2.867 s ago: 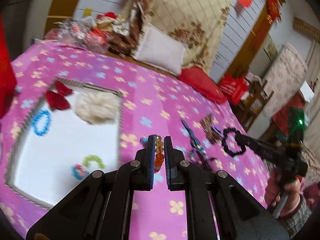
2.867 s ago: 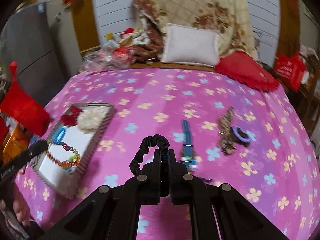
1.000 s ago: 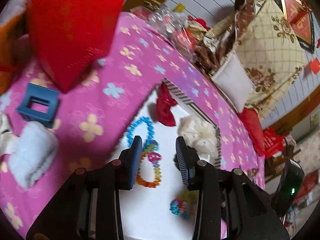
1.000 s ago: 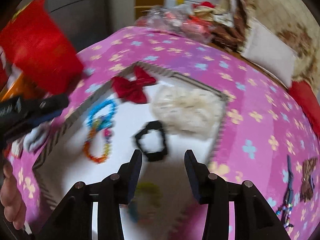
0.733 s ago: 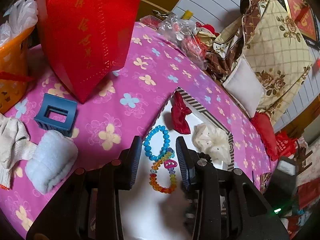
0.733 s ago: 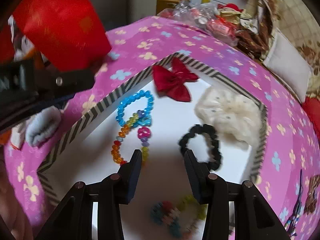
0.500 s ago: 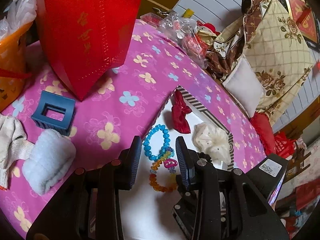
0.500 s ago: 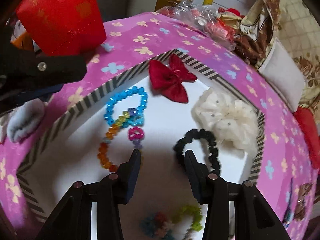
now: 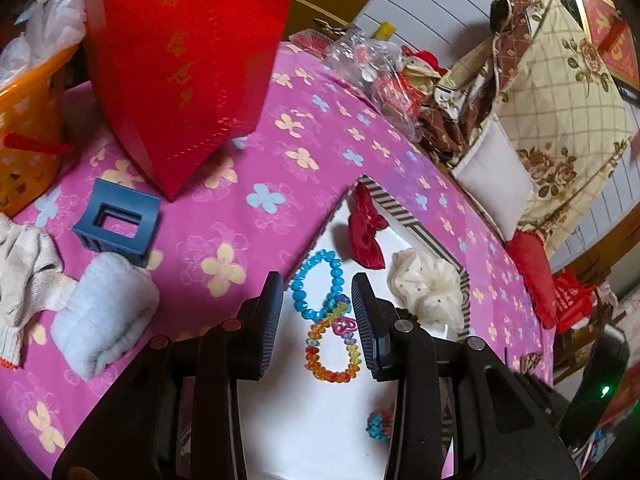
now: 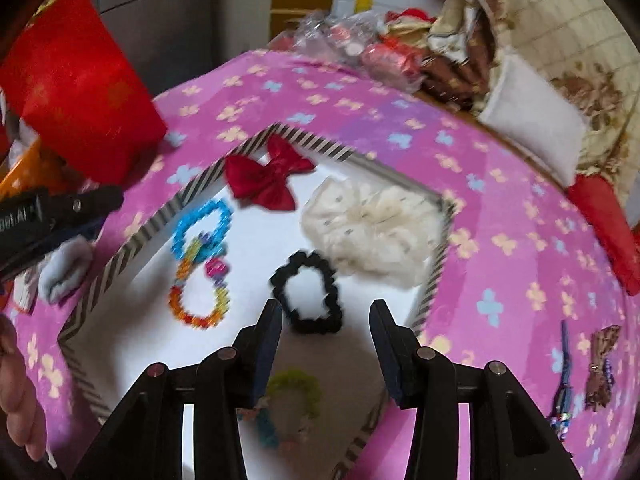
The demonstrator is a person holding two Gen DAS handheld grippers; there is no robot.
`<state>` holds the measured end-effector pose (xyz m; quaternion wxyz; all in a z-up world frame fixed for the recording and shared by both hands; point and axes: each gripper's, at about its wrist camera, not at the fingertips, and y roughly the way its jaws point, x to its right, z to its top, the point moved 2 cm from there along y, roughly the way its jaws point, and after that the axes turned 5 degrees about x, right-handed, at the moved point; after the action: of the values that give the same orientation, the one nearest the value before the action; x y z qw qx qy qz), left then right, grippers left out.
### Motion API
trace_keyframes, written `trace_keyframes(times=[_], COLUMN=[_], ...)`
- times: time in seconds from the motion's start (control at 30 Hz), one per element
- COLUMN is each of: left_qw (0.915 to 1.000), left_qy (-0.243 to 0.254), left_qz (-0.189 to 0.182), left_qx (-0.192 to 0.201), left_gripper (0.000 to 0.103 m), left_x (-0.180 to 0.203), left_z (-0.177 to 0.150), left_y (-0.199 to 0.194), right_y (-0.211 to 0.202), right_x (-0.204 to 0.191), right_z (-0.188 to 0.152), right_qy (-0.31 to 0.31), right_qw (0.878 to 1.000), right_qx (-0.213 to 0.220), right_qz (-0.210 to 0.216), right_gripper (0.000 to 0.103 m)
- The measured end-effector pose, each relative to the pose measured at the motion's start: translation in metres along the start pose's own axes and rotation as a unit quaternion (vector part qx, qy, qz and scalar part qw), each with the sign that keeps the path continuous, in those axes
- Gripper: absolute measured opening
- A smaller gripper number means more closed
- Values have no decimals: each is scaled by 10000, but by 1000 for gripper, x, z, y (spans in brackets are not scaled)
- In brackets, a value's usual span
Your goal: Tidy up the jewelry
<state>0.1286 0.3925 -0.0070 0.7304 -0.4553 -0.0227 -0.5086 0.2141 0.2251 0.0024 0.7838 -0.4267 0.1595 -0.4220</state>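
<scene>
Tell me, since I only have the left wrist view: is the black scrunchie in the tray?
Observer: Yes, the black scrunchie lies on the white floor of the tray, just ahead of the right gripper.
Operator: Is that gripper holding anything?
Observer: No, its jaws stand open and empty.
Operator: Anything outside the tray?
Observer: A brown bow and a blue strap lie on the pink cloth, to the right.

The green and blue bracelet [image 10: 290, 410] blurs behind the right gripper [image 10: 325, 322]; the left gripper [image 9: 318, 292] hides most of the black scrunchie [image 10: 307, 293].
</scene>
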Motion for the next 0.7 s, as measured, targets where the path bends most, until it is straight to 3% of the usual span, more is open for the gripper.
trace_keyframes(times=[0.2, 0.33, 0.47, 0.6, 0.7], left_qw=[9996, 9991, 9988, 9993, 9994], left_qy=[-174, -387, -455, -351, -327], left_qz=[14, -81, -190, -133, -138], left_qx=[217, 130, -53, -7, -18], left_gripper=[34, 34, 34, 34, 34], left_x=[-12, -22, -21, -18, -16], left_z=[6, 10, 8, 9, 8], left_y=[-12, -8, 0, -3, -5], right_y=[25, 42, 55, 63, 46], right_x=[-44, -64, -69, -58, -35], right_z=[-3, -3, -2, 8, 16], right_qy=[-468, -825, -1108, -1235, -918], right_qw=[9981, 9953, 9933, 9904, 9937], right_qx=[-142, -236, -266, -264, 14], right_qz=[373, 447, 169, -571, -639], right_gripper=[43, 43, 43, 43, 43])
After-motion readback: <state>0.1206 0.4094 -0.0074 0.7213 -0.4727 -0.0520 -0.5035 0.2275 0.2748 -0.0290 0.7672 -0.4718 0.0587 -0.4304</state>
